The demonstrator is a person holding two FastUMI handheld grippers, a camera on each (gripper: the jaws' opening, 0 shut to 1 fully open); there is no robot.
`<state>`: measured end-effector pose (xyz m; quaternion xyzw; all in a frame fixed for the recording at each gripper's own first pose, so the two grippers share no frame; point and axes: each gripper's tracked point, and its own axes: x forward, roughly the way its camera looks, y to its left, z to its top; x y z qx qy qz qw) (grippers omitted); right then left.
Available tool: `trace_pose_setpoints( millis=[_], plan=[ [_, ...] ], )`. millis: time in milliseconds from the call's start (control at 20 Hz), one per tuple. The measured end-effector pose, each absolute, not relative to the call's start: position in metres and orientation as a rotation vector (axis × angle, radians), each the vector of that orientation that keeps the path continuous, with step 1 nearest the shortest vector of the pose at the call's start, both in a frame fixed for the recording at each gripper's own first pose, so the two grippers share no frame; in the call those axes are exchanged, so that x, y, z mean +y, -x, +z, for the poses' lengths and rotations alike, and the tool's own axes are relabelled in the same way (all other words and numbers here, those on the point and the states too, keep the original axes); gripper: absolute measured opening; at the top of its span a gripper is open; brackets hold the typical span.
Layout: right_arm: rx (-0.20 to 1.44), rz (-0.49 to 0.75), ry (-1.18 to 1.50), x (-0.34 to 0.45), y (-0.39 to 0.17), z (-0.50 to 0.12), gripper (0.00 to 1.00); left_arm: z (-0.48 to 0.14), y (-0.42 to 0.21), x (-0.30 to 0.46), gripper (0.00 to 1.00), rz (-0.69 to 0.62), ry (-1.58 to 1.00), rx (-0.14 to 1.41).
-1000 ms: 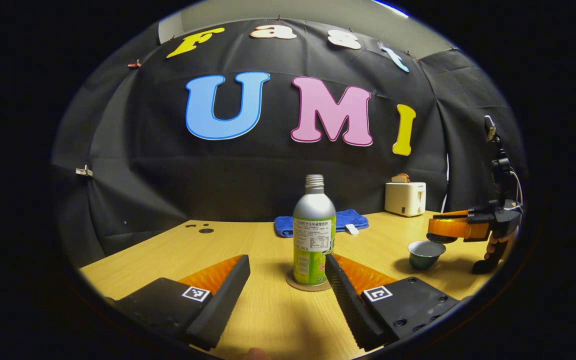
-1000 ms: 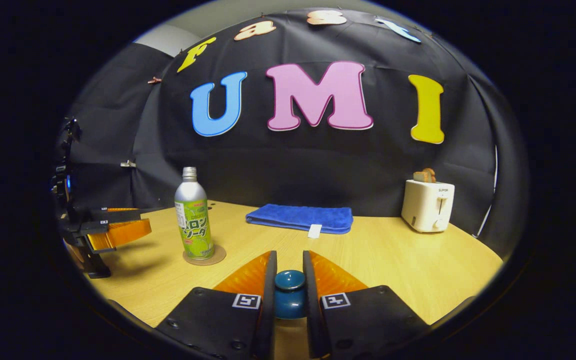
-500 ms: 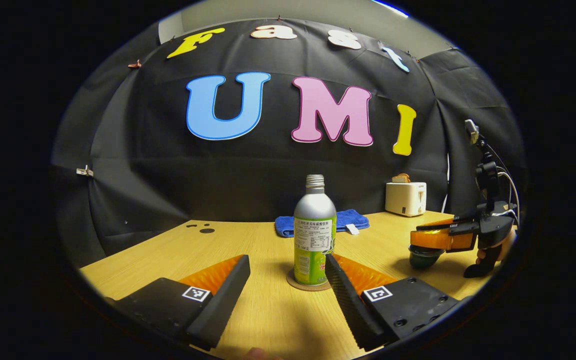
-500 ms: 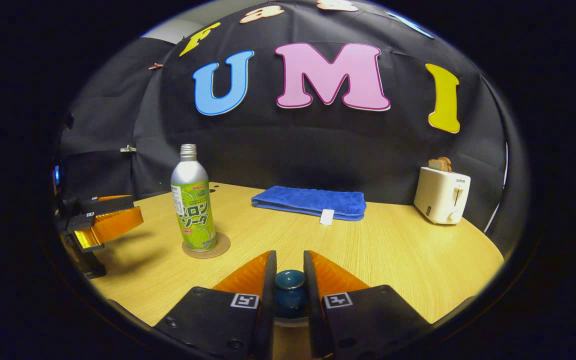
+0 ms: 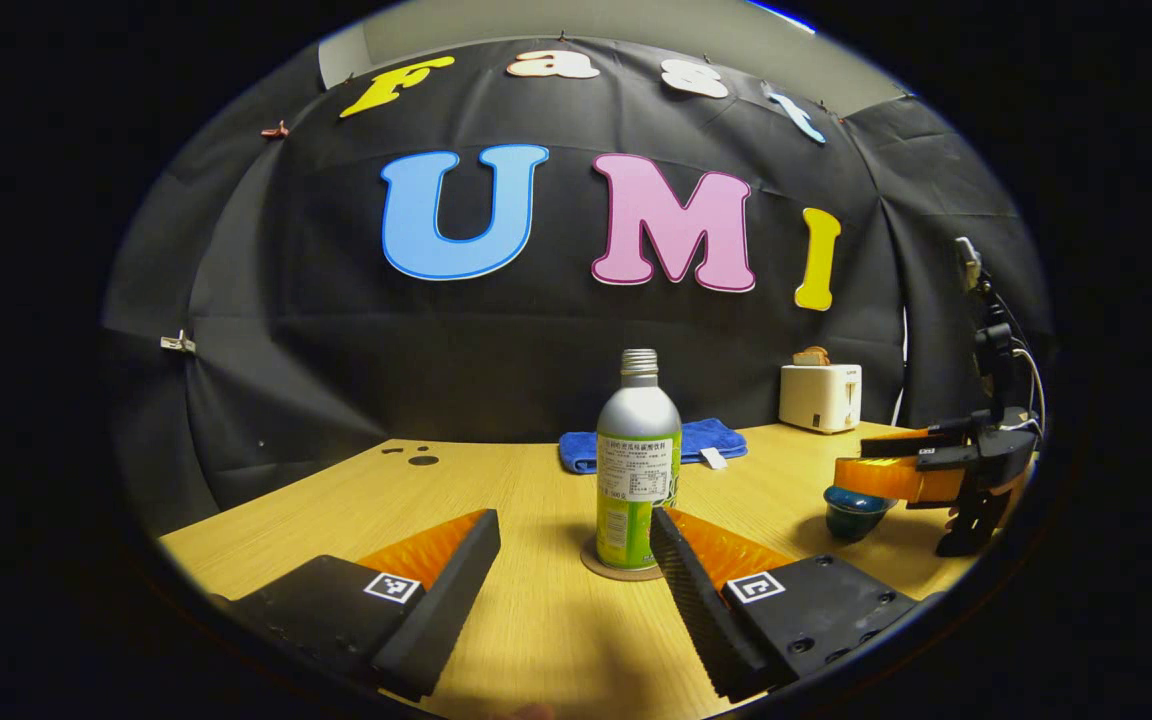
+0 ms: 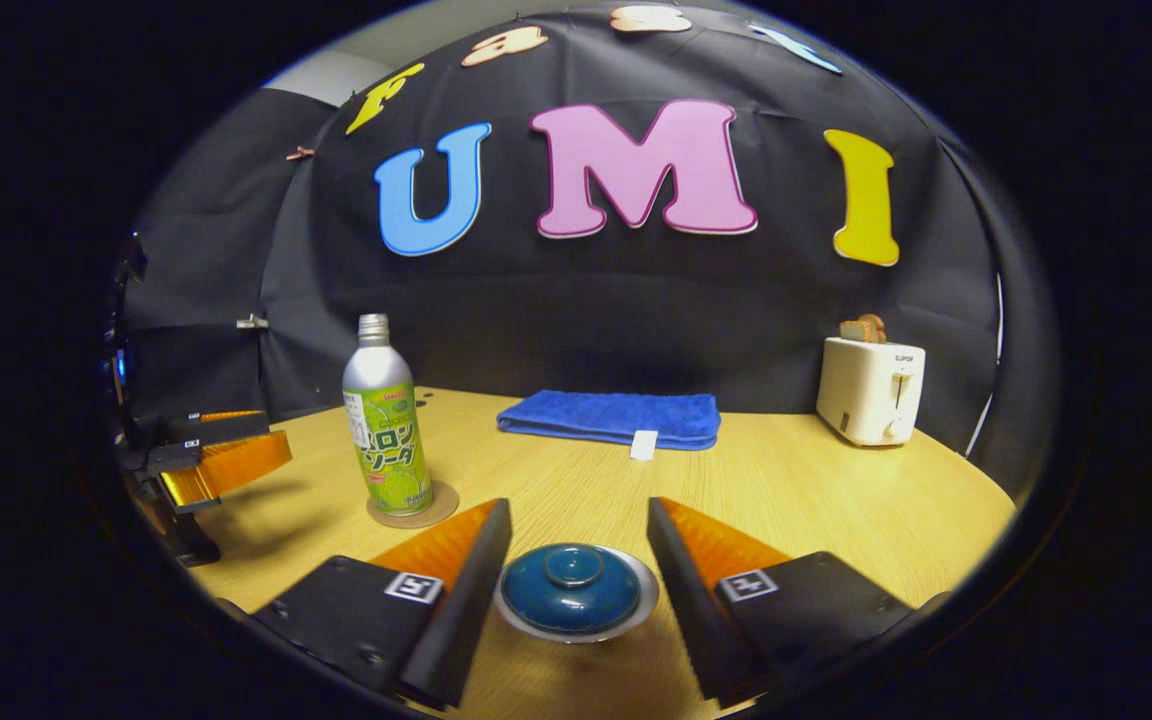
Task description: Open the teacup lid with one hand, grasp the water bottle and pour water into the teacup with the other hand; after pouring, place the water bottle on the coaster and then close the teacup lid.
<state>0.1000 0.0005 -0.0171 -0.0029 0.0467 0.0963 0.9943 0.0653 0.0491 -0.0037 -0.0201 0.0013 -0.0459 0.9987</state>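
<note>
lid (image 6: 573, 587) seated on teacup (image 5: 853, 510), right gripper (image 6: 576, 585) spread wide and empty around it, water bottle (image 5: 638, 462) upright on coaster (image 5: 620, 572) just beyond wide-open, empty left gripper (image 5: 576, 560), apparently let go with task complete.

In the right gripper view the lid (image 6: 574, 590) sits on the teacup (image 6: 626, 622) at bottom centre of the desk (image 6: 816, 500), between the spread fingers of the right claw (image 6: 576, 560). The water bottle (image 6: 386, 425) stands on its coaster (image 6: 441, 510) at centre left, with the left claw (image 6: 221, 455) at the left edge. The towel (image 6: 611, 418) lies at centre behind the teacup, and the toaster (image 6: 871, 390) stands at right.
</note>
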Motion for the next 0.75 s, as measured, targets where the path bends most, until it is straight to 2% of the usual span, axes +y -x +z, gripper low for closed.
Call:
trace_pose_setpoints(
  millis=[50,300,600,750],
  plan=[
    [0.080,0.181,0.006,-0.003,-0.095,-0.015,0.99,-0.003,-0.064,0.049,0.96,-0.085,0.040,0.002],
    [0.003,0.113,-0.004,-0.025,-0.069,-0.003,1.00,-0.003,-0.055,0.041,0.96,-0.053,0.040,0.004],
    [0.002,0.052,0.000,-0.032,-0.052,-0.003,1.00,-0.002,-0.047,0.019,0.94,-0.082,0.039,0.001],
    [0.002,0.029,0.000,-0.035,-0.051,-0.003,1.00,-0.001,-0.048,0.019,0.96,-0.084,0.038,0.000]
  ],
)
